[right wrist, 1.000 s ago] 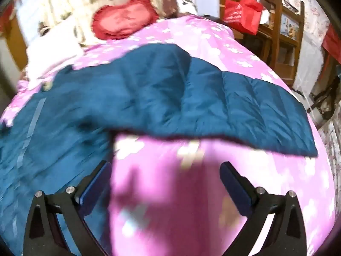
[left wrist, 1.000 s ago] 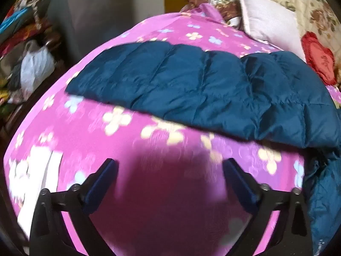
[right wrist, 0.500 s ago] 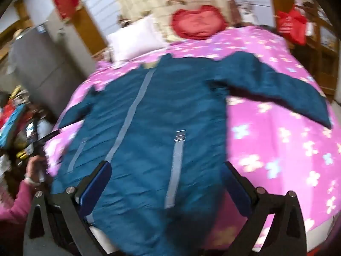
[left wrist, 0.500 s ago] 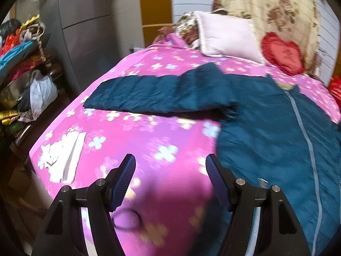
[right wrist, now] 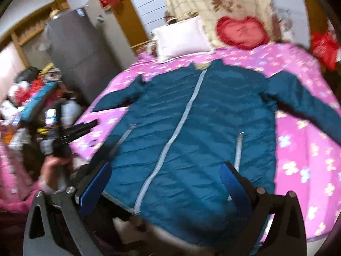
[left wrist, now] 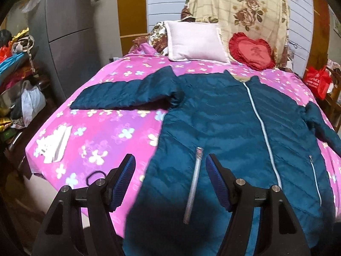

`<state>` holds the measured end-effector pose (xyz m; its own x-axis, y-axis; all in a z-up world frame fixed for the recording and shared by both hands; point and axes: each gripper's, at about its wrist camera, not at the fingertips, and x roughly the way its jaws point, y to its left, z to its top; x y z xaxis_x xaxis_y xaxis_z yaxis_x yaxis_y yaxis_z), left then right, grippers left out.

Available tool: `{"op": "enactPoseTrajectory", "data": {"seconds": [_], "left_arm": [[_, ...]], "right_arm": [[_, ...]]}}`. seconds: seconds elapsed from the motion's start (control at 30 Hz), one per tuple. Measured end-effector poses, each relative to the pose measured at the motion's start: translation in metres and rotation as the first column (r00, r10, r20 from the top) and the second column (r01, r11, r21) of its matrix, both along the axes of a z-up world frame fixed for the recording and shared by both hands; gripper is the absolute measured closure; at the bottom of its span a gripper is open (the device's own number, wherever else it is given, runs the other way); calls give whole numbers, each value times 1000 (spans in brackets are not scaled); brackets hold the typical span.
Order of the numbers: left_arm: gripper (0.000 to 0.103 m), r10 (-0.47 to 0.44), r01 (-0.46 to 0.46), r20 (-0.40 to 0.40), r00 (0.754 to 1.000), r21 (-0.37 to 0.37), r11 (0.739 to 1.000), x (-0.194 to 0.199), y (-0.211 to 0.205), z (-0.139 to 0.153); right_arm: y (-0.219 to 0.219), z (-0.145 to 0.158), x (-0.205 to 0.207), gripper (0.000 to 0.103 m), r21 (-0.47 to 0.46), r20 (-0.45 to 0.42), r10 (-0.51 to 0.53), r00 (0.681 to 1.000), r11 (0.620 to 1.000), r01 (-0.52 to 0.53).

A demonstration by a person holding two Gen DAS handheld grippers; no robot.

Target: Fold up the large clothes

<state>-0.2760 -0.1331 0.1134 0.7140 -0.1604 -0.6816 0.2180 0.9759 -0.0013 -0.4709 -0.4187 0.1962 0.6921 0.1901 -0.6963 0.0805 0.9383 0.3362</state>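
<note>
A dark blue padded jacket [left wrist: 223, 117] lies spread front-up on a pink flowered bed [left wrist: 110, 128], both sleeves out, unfolded.

Left wrist view: the left hand-held gripper [left wrist: 170, 179] hovers over the jacket's lower hem beside a pocket zip [left wrist: 192, 183], jaws wide apart and empty; a good start would likely be pinching the outstretched sleeve [left wrist: 125, 95] and laying it across the body.
Right wrist view, blurred: the right hand-held gripper [right wrist: 165, 184] is also spread wide, gripping nothing, above the hem.
</note>
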Motion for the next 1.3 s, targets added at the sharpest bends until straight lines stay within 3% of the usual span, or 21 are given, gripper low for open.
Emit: {"op": "enactPoseTrajectory", "data": {"seconds": [0.1,0.3,0.53,1.3], "left_arm": [[58,-13,13,4,1000,2,1000,-10,-12,0],[58,-53,53,19,998,29,998,-21,-36,-2],[58,-70,70,-10,997,-6,998,-21,-54,-9],[58,-89,89,-20,996,-7,996,-18,-75,-20]], "right_arm": [[7,-11,11,0,-90,12,-67,998,994,68],[22,-36,40,0,-165,3,-131,991,978,129],[40,-54,71,0,-255,1,-191,982,949,185],[32,-78,89,0,-226,-33,-243,969,947,230]]}}
